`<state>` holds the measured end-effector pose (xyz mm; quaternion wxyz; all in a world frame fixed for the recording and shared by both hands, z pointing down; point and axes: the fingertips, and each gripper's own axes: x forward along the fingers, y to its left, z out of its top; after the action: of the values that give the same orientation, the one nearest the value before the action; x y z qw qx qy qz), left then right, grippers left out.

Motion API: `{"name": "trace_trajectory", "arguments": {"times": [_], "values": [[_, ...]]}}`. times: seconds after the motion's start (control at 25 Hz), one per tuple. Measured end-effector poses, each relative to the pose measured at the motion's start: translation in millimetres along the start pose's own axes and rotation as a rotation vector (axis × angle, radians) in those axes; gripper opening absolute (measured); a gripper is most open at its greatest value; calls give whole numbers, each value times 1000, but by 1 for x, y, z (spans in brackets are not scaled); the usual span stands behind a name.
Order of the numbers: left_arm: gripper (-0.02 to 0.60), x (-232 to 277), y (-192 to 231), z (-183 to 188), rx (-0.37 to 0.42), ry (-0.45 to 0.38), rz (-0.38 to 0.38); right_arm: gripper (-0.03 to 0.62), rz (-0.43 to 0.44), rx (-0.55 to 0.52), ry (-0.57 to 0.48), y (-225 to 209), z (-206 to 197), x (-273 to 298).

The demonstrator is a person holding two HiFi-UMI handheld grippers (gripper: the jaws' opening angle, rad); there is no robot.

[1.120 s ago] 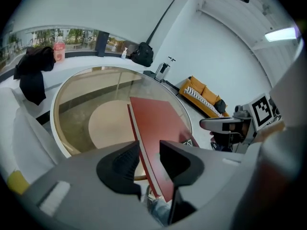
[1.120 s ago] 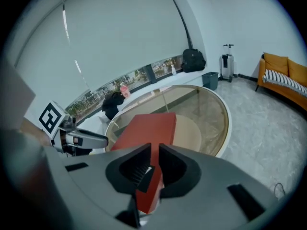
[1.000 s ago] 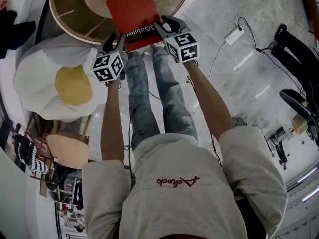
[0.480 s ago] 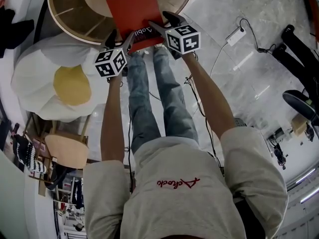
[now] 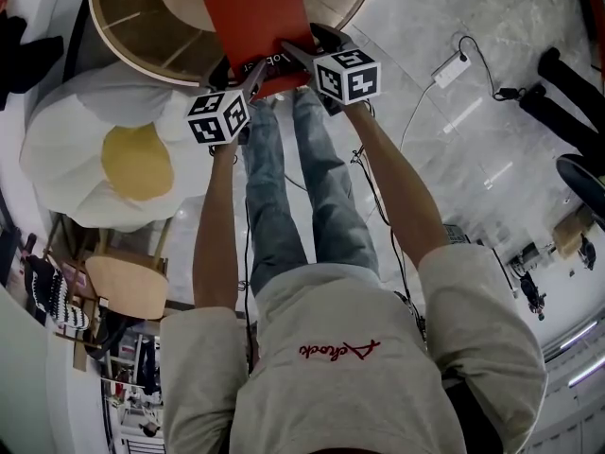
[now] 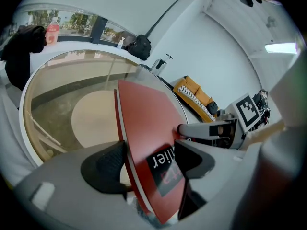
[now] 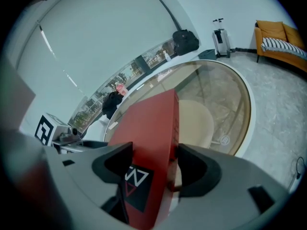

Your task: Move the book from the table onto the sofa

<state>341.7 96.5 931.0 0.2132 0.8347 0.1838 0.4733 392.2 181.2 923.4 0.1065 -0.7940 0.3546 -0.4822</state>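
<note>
Book on glass desk; left tool and right tool straddle its near edge, jaws just spread, not pinching. Grasp step, we judge; next: close both, lift level.

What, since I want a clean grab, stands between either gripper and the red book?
Nothing visible. The left gripper and right gripper have just been opening their jaws, and the red book already has its near edge between both pairs.

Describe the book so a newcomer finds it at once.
Start at the round glass table at the top of the head view. On its near edge lies the book, flat and square. It is the only bright red thing there, with a dark label bearing white letters.
</note>
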Motion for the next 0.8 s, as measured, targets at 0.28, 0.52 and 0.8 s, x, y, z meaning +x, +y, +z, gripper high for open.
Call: {"name": "trace_trajectory", "arguments": {"times": [0.28,0.52,0.8], "values": [[310,1,-1,0,12,-24,42,259,0,17,-23,-1,0,-1],[310,1,0,0,14,-29,51,259,-22,0,-26,0,0,-1],[309,0,-3,1,11,-46,62,258,-51,-29,-52,3,2,-6]]}}
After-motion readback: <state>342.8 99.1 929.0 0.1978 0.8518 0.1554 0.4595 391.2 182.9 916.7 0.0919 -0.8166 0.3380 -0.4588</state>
